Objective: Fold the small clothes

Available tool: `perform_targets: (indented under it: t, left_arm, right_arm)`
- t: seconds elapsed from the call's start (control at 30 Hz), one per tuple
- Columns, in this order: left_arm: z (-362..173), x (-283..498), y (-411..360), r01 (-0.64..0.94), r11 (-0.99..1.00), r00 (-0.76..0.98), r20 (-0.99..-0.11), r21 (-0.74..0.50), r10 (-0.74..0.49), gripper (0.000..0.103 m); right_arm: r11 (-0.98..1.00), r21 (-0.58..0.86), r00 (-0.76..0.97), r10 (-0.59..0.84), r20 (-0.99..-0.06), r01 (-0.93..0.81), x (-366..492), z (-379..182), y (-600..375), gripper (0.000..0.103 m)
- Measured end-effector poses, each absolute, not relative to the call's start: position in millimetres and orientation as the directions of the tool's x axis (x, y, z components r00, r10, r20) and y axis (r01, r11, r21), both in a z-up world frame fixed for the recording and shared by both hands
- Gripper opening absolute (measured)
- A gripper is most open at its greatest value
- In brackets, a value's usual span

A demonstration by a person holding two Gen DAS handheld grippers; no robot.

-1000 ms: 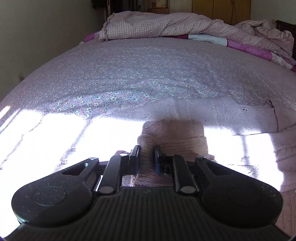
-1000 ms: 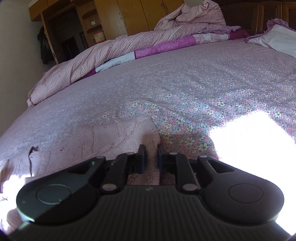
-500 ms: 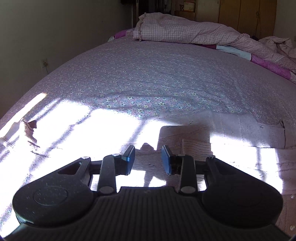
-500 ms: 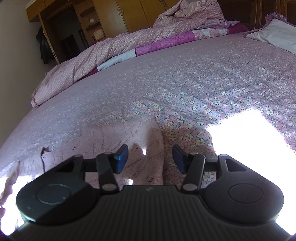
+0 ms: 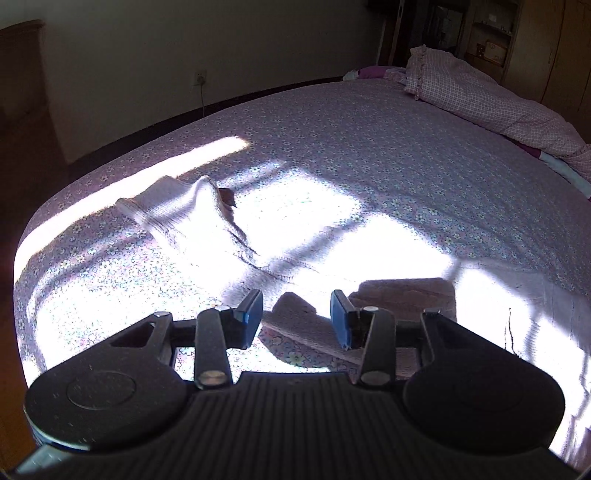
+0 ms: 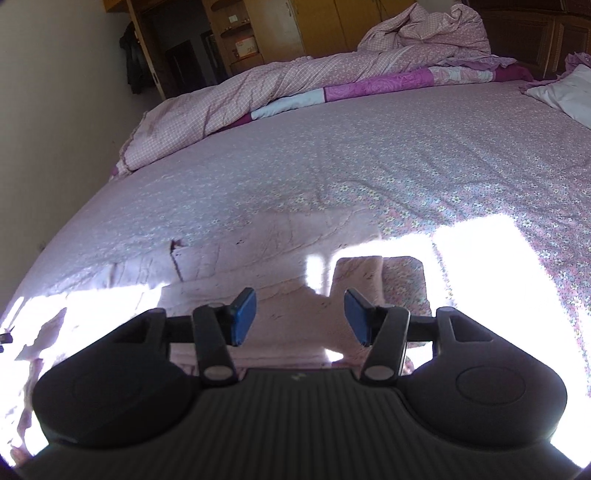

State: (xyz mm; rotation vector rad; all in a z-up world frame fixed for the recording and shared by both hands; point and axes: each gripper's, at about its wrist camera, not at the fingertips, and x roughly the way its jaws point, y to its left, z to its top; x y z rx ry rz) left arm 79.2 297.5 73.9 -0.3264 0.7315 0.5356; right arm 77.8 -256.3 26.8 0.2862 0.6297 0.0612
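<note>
A pale pink knitted garment (image 6: 280, 240) lies flat on the flowered bed sheet (image 6: 406, 155), partly washed out by sunlight. In the left wrist view its sleeve (image 5: 177, 206) stretches toward the bed's left corner, and a folded edge (image 5: 406, 291) lies ahead of the fingers. My left gripper (image 5: 297, 317) is open and empty, just above the garment's near edge. My right gripper (image 6: 299, 317) is open and empty, hovering over the garment's body.
A crumpled pink checked quilt (image 6: 295, 85) lies along the far side of the bed, also in the left wrist view (image 5: 480, 96). A white pillow (image 6: 561, 92) sits at the far right. The bed's edge and dark floor (image 5: 22, 184) are at left. Wooden wardrobes (image 6: 314, 26) stand behind.
Both grippers were shut on the garment one second ago; both have opened, let it go and pulled back. The left gripper has swung left, bringing the sleeve and bed corner into view.
</note>
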Motion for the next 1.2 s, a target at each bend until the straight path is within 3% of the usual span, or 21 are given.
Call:
perform_targets:
  t: [0.1,0.27,0.43,0.67,0.77,0.9,0.93,1.2]
  left_arm:
    - [65,75,315,-0.618,0.775,0.601,-0.715,-0.133,0.357,0.049]
    - [44,82,339,-0.669,0.726,0.568,-0.740,-0.160,0.360,0.059]
    - [37,90,350,-0.654,0.725,0.617,-0.706,-0.215,0.347,0.073]
    - [25,115,343,-0.624,0.776,0.623,-0.656,-0.089,0.426,0.075]
    - [26,122,336,-0.616,0.786,0.624,-0.644,-0.056,0.443,0.065]
    - [31,124,328,-0.573,0.818,0.652,-0.632,-0.049,0.419,0.020]
    - [32,124,325,-0.571,0.819,0.655,-0.628,-0.047,0.420,0.015]
    - [55,112,306,-0.543,0.839,0.699,-0.575,-0.040,0.425,0.011]
  right_arm:
    - [0.957,0.289,0.790,0.172,-0.588,0.007,67,25,-242,0.056]
    - [0.967,0.255,0.760,0.157,-0.630,0.011,51,15,-216,0.055]
    - [0.960,0.275,0.726,0.153,-0.671,0.052,41,-2,-207,0.055]
    - [0.962,0.260,0.681,0.135,-0.719,0.083,35,-14,-198,0.055]
    - [0.960,0.268,0.689,0.140,-0.711,0.082,35,-7,-196,0.055]
    - [0.956,0.279,0.707,0.139,-0.693,0.085,35,2,-196,0.055]
    - [0.956,0.282,0.712,0.139,-0.689,0.086,36,4,-197,0.055]
    - [0.953,0.289,0.720,0.141,-0.679,0.086,33,6,-198,0.055]
